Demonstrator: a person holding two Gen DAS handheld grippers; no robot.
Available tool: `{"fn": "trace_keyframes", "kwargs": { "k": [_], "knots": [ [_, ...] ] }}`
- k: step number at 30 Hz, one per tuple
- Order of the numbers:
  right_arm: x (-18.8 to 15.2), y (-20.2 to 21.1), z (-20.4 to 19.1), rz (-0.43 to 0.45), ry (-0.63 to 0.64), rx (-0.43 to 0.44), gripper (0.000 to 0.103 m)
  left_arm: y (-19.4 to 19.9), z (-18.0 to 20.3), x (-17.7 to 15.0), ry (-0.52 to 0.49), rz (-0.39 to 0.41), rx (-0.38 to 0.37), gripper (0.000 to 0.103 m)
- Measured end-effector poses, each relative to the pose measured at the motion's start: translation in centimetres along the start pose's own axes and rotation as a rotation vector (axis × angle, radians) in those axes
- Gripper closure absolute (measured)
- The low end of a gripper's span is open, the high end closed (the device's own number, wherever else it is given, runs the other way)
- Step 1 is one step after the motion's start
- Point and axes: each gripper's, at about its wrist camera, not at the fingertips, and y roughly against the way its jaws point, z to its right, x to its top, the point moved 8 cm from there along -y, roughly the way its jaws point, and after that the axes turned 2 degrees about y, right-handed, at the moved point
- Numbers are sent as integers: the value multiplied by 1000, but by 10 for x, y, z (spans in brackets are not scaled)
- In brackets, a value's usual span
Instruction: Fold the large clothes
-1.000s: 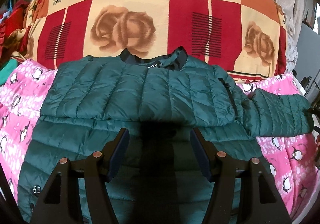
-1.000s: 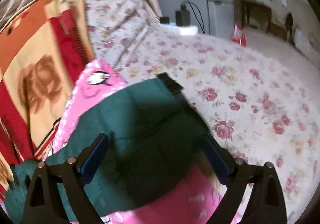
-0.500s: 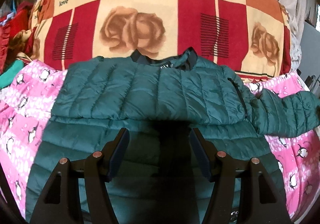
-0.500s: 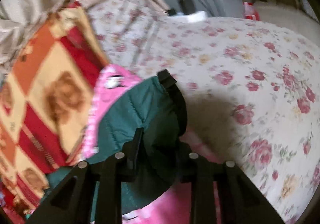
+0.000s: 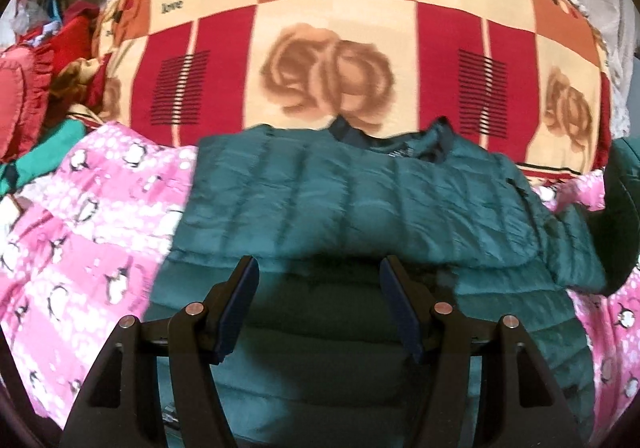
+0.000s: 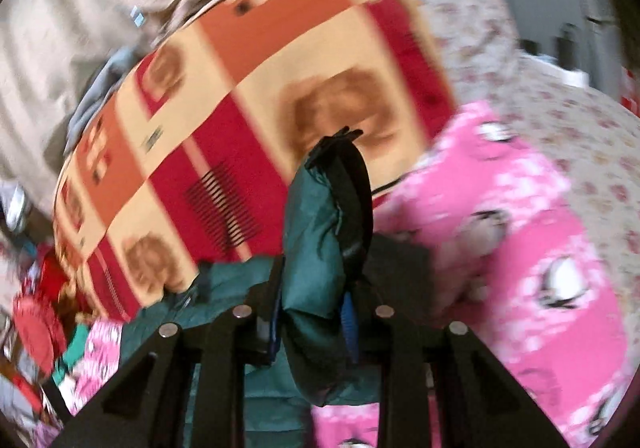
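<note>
Right jaws [image 6: 310, 324] clamp the green jacket's sleeve [image 6: 320, 232]; left jaws [image 5: 318, 308] gape above the jacket [image 5: 360, 208].

**Two wrist cameras, one bed**

The left wrist view looks down along its tongs [image 5: 316, 308] at the green jacket [image 5: 360, 200], close above it, facing the rose-patterned cushion [image 5: 328, 60]. The right wrist view, tilted and blurred, faces the same cushion [image 6: 248, 120] from the side; both share the pink penguin blanket [image 5: 92, 208].

Dark green quilted puffer jacket [image 5: 360, 208] spread flat on the pink penguin blanket [image 5: 80, 228], collar toward the far edge, one sleeve [image 6: 316, 232] lifted
</note>
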Motion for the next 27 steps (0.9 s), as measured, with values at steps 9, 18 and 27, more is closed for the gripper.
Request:
{"fn": "trace_keyframes", "kwargs": {
  "k": [9, 18, 27],
  "knots": [
    [-35, -63, -121, -123, 128, 125, 79, -7, -43, 2, 54, -13, 33, 64],
    [-90, -132, -221, -260, 224, 211, 81, -13, -79, 2, 108, -23, 50, 64],
    [-158, -190, -274, -486, 183, 330, 64, -18, -99, 2, 148, -42, 53, 64]
  ]
}}
